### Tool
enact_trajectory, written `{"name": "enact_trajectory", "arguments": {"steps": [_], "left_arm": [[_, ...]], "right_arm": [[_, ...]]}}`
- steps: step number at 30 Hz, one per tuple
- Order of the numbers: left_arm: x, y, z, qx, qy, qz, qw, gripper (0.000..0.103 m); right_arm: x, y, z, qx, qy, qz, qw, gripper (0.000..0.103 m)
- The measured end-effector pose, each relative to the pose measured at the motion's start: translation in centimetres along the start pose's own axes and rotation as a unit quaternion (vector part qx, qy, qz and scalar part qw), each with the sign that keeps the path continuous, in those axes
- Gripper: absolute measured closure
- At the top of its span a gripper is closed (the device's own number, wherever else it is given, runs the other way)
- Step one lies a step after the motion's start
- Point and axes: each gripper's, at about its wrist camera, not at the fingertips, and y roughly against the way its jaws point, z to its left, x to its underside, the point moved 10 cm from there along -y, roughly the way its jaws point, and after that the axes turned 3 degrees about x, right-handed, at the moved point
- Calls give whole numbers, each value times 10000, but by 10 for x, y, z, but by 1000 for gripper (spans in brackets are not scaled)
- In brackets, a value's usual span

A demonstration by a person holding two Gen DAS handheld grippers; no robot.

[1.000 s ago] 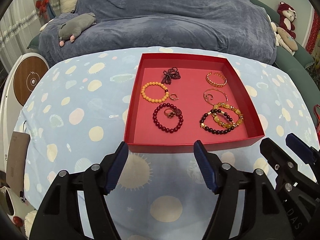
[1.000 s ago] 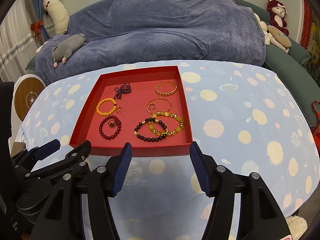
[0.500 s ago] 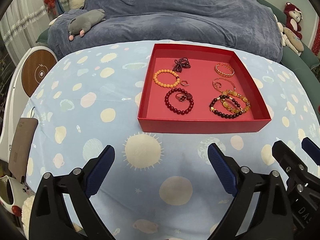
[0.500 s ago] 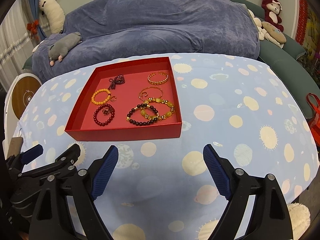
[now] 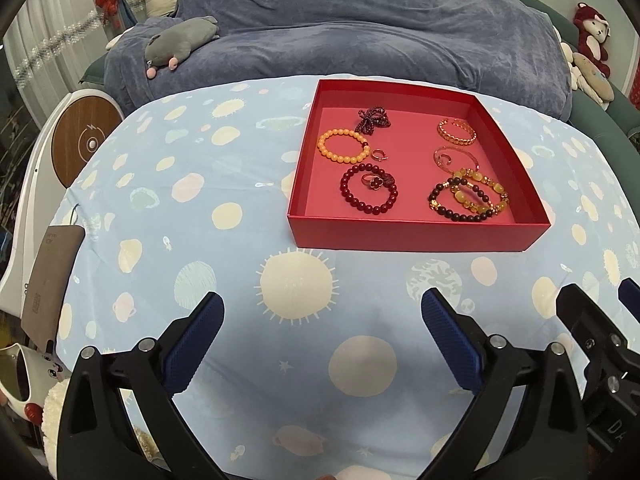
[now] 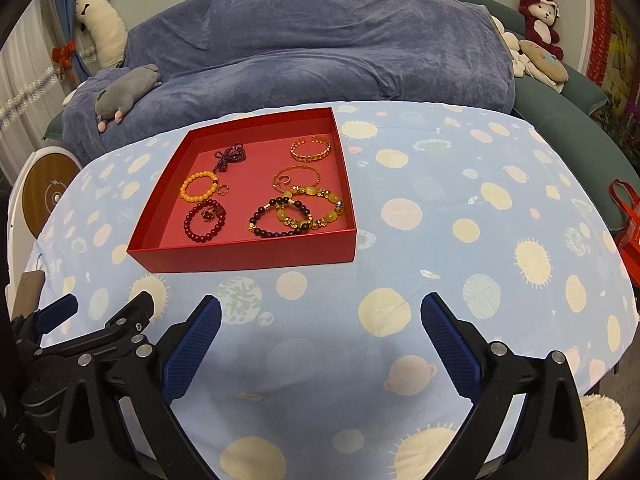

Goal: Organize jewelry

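The tray [image 5: 416,236] sits on the desk [image 5: 200,208], bracelets [image 5: 344,146] inside; a sofa [image 5: 360,20] stands behind.

Red tray [image 5: 412,236]; pale-blue tablecloth [image 5: 192,208], cream sun, planet print; orange bracelet [image 5: 343,145].

Legible text is scarce. In the left wrist view, white letters "DA" stand on the black body of the right hand-held gripper [image 5: 628,292] at 4 o'clock. A brown tag [image 5: 50,276] at 9 o'clock carries print too small to read.
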Motion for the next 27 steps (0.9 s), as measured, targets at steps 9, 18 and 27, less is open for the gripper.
{"name": "enact_trajectory", "arguments": {"steps": [9,18,27], "left_arm": [[-1,0,2,-72,16,-19,10000,8],[-5,0,4,-91,41,-32,9999,8],[-6,-1,5,-84,66,-19,9999,8]], "right_arm": [[-2,2,1,72,52,-49,9999,7],[-5,2,2,72,54,-66,9999,7],[-7,1,5,74,73,-85,9999,7]]}}
